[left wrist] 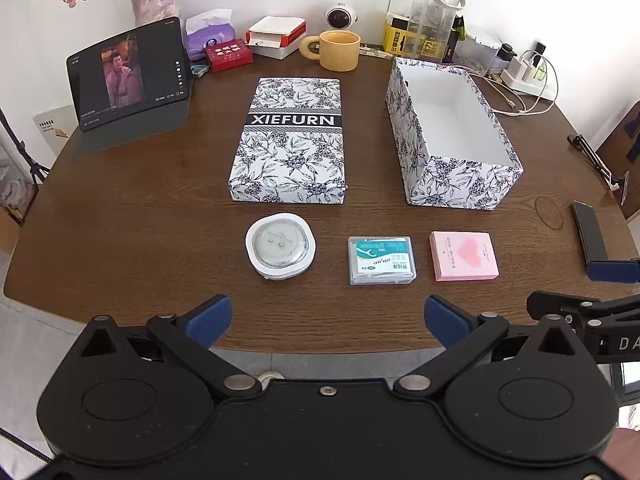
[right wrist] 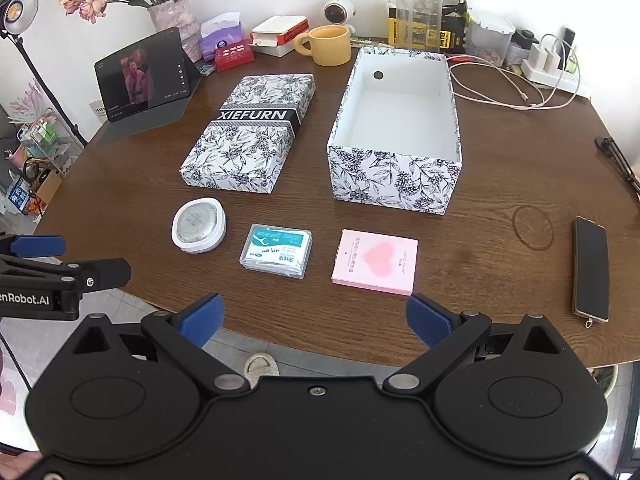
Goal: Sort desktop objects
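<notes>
An open floral box (left wrist: 452, 184) (right wrist: 394, 182) stands empty on the brown table, its floral lid (left wrist: 290, 140) (right wrist: 248, 132) lying flat to its left. In front of them lie, in a row, a white round case (left wrist: 280, 246) (right wrist: 199, 225), a clear floss-pick box (left wrist: 381, 260) (right wrist: 277, 256) and a pink sticky-note pad (left wrist: 464, 256) (right wrist: 375, 261). My left gripper (left wrist: 326, 320) hovers open at the table's near edge, below the round case and the floss box. My right gripper (right wrist: 314, 318) is open too, just short of the pink pad. Neither holds anything.
A black phone (right wrist: 591, 268) lies at the right edge. Along the back stand a tablet (left wrist: 130, 74), a vase of flowers (left wrist: 154, 4), tissues, a red box, a yellow mug (left wrist: 338, 50), a small camera, a water jug (left wrist: 436, 12) and charger cables (right wrist: 516, 88).
</notes>
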Demonstrator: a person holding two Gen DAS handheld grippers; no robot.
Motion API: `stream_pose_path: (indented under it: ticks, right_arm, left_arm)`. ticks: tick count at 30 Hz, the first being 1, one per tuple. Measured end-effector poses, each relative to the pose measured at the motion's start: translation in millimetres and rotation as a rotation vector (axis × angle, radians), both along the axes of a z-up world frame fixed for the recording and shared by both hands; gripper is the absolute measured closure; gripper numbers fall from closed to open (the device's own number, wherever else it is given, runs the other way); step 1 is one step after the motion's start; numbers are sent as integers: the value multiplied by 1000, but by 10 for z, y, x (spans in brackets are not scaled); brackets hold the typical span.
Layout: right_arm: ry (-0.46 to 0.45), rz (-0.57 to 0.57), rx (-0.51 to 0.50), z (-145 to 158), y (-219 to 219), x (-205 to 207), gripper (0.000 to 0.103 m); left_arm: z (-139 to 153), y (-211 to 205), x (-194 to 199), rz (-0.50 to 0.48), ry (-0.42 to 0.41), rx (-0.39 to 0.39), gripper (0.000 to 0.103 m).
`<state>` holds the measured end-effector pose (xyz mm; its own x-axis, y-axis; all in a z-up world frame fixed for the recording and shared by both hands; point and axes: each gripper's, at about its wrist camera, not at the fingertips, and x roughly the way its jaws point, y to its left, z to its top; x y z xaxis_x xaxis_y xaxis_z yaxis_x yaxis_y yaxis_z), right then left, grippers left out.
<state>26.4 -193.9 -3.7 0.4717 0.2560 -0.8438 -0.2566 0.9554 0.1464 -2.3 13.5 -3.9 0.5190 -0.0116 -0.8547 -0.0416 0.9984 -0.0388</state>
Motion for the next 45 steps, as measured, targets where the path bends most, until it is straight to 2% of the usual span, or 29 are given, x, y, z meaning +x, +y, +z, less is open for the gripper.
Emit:
stream_pose_path:
  ticks: [8, 17, 45]
  right_arm:
    - [-1, 2, 2, 9, 3, -40, 3]
    - [-7, 2, -8, 31, 24, -39, 3]
    - [-7, 4, -15, 6, -11, -344, 4]
  left_arm:
    - [47, -10, -2, -4, -8, 6, 0]
    - [46, -102, -23, -18, -21, 73, 0]
    - [29, -57, -65, -13, -22, 39, 0]
